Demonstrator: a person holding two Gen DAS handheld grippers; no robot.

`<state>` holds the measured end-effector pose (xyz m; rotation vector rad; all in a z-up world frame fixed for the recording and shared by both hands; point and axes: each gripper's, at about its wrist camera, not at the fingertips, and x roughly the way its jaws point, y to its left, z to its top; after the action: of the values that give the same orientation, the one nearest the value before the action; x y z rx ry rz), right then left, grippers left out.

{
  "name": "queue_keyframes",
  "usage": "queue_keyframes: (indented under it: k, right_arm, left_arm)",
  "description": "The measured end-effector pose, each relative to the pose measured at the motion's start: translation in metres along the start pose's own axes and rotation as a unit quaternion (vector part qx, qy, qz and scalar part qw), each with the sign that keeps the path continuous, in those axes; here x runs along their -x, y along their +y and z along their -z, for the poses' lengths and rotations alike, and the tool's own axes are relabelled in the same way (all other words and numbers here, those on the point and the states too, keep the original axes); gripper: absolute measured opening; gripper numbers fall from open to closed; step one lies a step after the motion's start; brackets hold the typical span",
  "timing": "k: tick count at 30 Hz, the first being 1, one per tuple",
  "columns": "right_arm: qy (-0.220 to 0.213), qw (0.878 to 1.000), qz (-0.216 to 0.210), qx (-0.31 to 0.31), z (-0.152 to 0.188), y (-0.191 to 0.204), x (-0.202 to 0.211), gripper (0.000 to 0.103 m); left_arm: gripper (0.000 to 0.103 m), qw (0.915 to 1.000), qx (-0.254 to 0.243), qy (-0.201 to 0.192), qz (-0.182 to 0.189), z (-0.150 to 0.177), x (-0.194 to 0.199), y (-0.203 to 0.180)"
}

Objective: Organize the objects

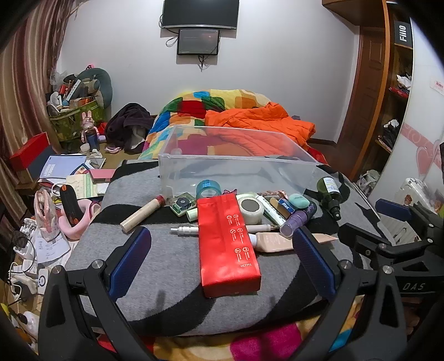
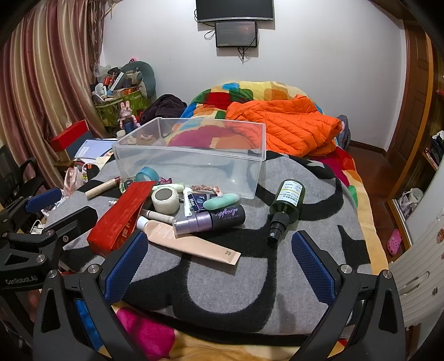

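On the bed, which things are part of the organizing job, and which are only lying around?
For the job:
clear plastic bin, empty
red box
green spray bottle
purple spray bottle
beige tube
tape roll

Only lying about:
orange jacket
patchwork quilt
striped curtain

A home bedroom: a bed (image 2: 358, 177) is lying under a patchwork quilt (image 1: 222, 102), striped curtains (image 2: 41, 83) are hanging, a television (image 1: 199, 14) is hanging on the wall.
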<state>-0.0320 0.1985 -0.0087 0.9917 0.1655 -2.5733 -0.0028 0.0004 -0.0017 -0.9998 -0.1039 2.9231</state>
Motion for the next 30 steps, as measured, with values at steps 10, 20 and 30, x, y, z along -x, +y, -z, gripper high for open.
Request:
queue_keyframes:
  k: [10, 20, 30]
  right_arm:
    - [-0.003, 1.000, -0.001, -0.002, -0.001, 0.001, -0.001, 0.103]
    - [-0.003, 1.000, -0.001, -0.002, -0.001, 0.000, 0.000, 0.103]
    - [0.004, 1.000, -0.007, 0.000, 0.001, -0.001, -0.014, 0.103]
  left_arm:
    - [0.103, 1.0000, -0.006, -0.004, -0.001, 0.001, 0.002, -0.003]
    - [0.103, 1.0000, -0.004, -0.006, 0.001, 0.000, 0.001, -0.004]
    - [0.103, 0.9998, 0.004, 0.016, 0.015, 0.002, -0.009, 0.002]
